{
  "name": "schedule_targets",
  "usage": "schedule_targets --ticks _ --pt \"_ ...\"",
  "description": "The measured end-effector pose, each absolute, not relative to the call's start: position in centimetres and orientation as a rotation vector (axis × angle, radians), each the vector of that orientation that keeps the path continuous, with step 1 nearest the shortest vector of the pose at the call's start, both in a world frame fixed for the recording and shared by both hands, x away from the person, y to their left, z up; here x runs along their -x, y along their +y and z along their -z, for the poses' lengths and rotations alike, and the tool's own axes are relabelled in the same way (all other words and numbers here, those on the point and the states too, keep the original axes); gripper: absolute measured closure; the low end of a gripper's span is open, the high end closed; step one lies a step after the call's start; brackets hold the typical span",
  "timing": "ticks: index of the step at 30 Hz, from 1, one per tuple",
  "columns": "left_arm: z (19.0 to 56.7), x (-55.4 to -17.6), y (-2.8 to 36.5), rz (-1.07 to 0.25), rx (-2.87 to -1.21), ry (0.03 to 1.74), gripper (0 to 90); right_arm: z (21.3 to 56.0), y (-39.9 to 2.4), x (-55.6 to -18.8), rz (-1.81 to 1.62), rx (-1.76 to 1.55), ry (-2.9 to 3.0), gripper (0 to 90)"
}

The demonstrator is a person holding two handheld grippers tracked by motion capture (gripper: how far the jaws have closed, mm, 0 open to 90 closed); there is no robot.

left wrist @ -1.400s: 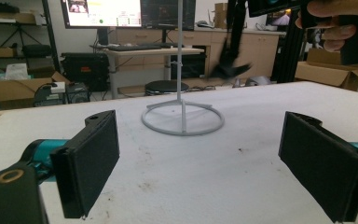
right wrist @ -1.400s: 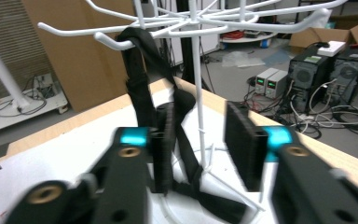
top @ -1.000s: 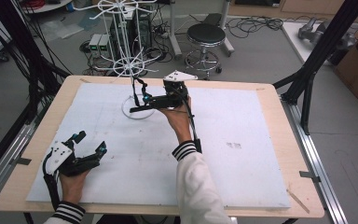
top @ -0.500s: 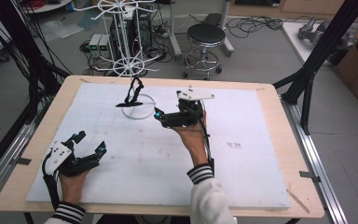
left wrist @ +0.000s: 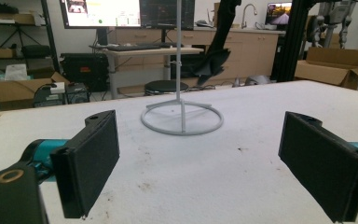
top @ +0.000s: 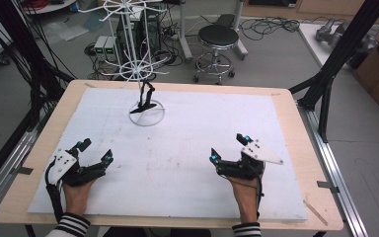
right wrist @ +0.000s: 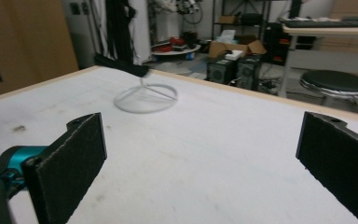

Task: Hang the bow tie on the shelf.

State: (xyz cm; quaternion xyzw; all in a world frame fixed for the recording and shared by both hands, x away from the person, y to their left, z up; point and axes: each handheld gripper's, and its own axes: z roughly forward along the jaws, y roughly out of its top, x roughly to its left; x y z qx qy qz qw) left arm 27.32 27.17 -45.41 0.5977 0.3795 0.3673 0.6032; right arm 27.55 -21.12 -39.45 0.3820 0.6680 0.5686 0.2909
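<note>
A white wire rack (top: 137, 69) stands on its ring base (top: 148, 118) at the far middle-left of the white board. A black, limp item (top: 145, 99) hangs from a low arm of the rack, just above the ring. In the left gripper view the black item (left wrist: 212, 63) hangs beside the pole, above the ring base (left wrist: 182, 122). My left gripper (top: 96, 150) rests open near the front left, with nothing between the jaws (left wrist: 200, 140). My right gripper (top: 227, 148) is open and empty at the front right (right wrist: 200, 149), far from the blurred ring (right wrist: 145, 99).
The white board (top: 202, 128) lies on a wooden table (top: 286, 98). Black frame posts (top: 335, 64) rise at the table's right and left sides. On the floor behind are a black stool (top: 218, 37), computer boxes (top: 106, 47) and cables.
My right gripper has let go of the black item at the rack and drawn back to the front right of the board. The item now hangs on the rack. The left gripper has stayed put.
</note>
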Motion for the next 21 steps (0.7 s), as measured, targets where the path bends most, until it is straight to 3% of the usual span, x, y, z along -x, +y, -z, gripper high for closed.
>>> schedule_targets --ticks 9,21 --pt "45.4 -27.3 27.1 -0.865 -1.385 0.886 12.5 43.8 -23.5 -26.6 -1.498 -1.049 1.709 0.4" --pt "45.4 -27.3 27.0 -0.873 -1.388 0.897 12.6 44.9 -23.5 -27.2 -1.464 -1.043 1.698 0.5"
